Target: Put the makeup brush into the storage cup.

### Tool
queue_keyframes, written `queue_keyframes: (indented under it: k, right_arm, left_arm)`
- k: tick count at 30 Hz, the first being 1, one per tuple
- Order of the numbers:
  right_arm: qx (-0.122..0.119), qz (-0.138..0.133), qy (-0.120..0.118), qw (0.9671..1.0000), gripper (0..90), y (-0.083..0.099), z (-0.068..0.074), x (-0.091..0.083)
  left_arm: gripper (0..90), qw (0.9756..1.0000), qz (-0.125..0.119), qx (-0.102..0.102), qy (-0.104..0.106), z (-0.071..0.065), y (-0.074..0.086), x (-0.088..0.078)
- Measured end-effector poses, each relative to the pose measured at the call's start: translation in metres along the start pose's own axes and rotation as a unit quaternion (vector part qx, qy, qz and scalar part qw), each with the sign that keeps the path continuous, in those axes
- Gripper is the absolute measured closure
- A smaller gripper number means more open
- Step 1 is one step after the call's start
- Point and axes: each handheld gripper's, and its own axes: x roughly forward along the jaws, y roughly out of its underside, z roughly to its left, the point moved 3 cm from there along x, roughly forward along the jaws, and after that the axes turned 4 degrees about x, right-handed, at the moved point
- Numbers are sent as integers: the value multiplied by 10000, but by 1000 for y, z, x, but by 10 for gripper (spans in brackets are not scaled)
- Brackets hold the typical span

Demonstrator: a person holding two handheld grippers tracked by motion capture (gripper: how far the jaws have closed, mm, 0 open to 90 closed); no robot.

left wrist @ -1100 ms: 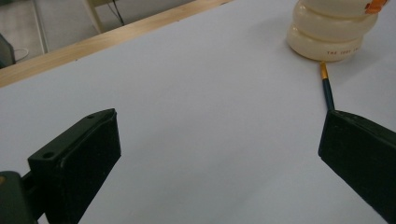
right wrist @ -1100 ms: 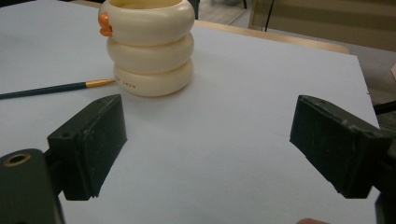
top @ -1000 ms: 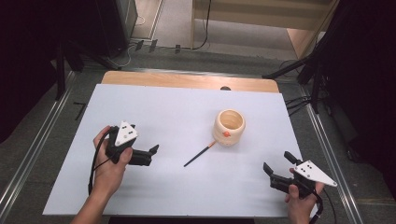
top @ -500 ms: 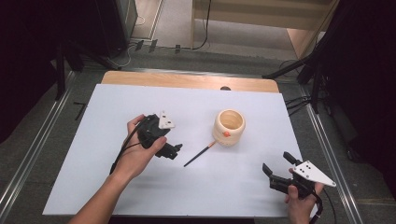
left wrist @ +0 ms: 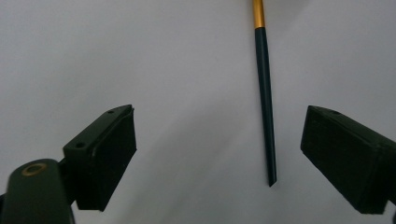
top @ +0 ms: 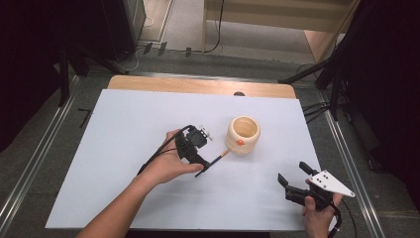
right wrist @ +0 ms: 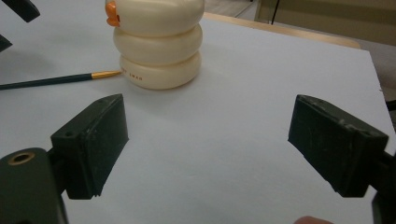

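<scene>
Left claw (left wrist: 219,154) closing, astride the brush (left wrist: 264,93); pads not touching it.

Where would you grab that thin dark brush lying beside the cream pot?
Probably on the dark handle, from straight above with one jaw on each side. The brush lies flat on the table, its gold end touching the pot; the handle's free end sits between the left gripper's open jaws.
</scene>
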Motion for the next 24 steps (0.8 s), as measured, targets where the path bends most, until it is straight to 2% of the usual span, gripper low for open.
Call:
queue_keyframes:
  k: [2, 4, 5, 8, 10, 11, 14, 15, 18, 19, 24]
  right_arm:
    - [-6, 6, 3, 10000, 137, 0, 0, 0]
    - [-19, 10, -11, 10000, 139, 0, 0, 1]
    - [-15, 21, -11, 10000, 140, 0, 0, 1]
    - [-3, 42, -18, 10000, 141, 1, 0, 1]
    - [-7, 63, -35, 10000, 141, 1, 1, 2]
    - [-6, 84, -47, 10000, 141, 1, 1, 3]
    - [-13, 95, -48, 9999, 141, 1, 1, 3]
    - [-15, 98, -47, 9999, 141, 2, 1, 4]
    - [-18, 105, -42, 9999, 141, 2, 1, 4]
    - [-10, 105, 4, 9999, 141, 2, 0, 4]
    - [9, 90, 40, 10000, 141, 1, -1, 3]
  left_arm:
    - [140, 10000, 32, -2, -6, -2, -3, 4]
    - [152, 9999, 76, -12, 82, -6, -6, 7]
    - [176, 9999, 97, 2, 110, -7, -6, 7]
    - [327, 9997, 142, 63, 164, -10, -7, 9]
    - [350, 9994, 285, 81, 166, -13, -7, 12]
    - [402, 9987, 385, 151, 293, -15, -8, 14]
    - [451, 9982, 413, 132, 414, -17, -8, 16]
    - [475, 9974, 505, 183, 470, -18, -9, 17]
    - [543, 9971, 585, 177, 464, -20, -10, 19]
    - [585, 9960, 744, 209, 459, -22, -10, 21]
    - [659, 9945, 907, 50, 516, -24, -11, 26]
